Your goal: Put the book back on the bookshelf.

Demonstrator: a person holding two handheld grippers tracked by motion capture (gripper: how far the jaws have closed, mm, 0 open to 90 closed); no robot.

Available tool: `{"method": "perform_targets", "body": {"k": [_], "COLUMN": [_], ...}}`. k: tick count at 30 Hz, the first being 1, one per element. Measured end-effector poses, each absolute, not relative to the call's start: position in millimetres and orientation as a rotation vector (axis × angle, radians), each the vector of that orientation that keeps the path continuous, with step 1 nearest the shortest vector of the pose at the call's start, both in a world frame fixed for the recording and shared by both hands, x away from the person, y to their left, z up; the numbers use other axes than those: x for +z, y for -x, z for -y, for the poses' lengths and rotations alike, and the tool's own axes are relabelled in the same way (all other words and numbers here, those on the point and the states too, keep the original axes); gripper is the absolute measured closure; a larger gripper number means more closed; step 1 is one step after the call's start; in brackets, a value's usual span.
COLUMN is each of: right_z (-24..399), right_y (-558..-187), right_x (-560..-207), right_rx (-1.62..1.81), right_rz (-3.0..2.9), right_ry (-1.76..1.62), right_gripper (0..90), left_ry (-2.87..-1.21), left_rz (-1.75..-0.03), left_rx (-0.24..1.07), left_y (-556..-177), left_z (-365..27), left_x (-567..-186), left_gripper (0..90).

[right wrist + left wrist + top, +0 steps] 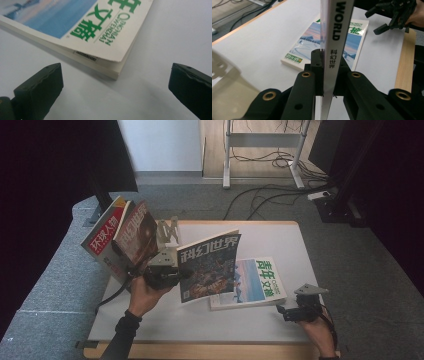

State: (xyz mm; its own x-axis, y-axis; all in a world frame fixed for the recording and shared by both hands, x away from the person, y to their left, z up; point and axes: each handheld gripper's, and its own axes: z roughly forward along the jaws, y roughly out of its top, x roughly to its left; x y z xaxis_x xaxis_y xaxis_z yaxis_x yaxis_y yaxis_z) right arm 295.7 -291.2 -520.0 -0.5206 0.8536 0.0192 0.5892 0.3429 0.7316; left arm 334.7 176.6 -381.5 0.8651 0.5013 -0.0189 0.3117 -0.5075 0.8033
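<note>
Left gripper [172,272]: fingers [307,82] pressed together on the spine of the dark science-fiction magazine [209,266], held upright and clear of the white desk [280,237]. In the left gripper view, spine rising straight up from between the two black fingers, its white edge lettered "WORLD". Cover fanned out beyond the fingertips, over the near edge of the magazine lying below.

Right gripper [285,312]: fingers [40,82] spread wide, nothing between the pads. Low over the desk near its front right corner. In the right gripper view, corner of the green-titled magazine [100,30] just ahead of the fingertips, lying in line with the gap but short of it, touching neither finger. Flat on the desk, blue-and-white cover up.

Behind the left hand, past the fingers' back: two more magazines standing tilted in a metal rack [169,231], a red-titled one [105,236] outermost and a brown-covered one [137,231] beside it.
</note>
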Motion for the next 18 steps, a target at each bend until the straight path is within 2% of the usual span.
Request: {"method": "perform_targets", "body": {"k": [18], "right_z": [296.4], "right_y": [-295.7], "right_x": [-536.8], "right_rx": [0.954], "right_rz": [-2.242], "right_ry": [-1.301], "right_gripper": [0.0], "left_ry": [-2.062], "left_rz": [-0.833], "left_rx": [0.439], "left_y": [-311.6], "left_z": [-240.9], "left_x": [-372.2], "left_gripper": [82.9]}}
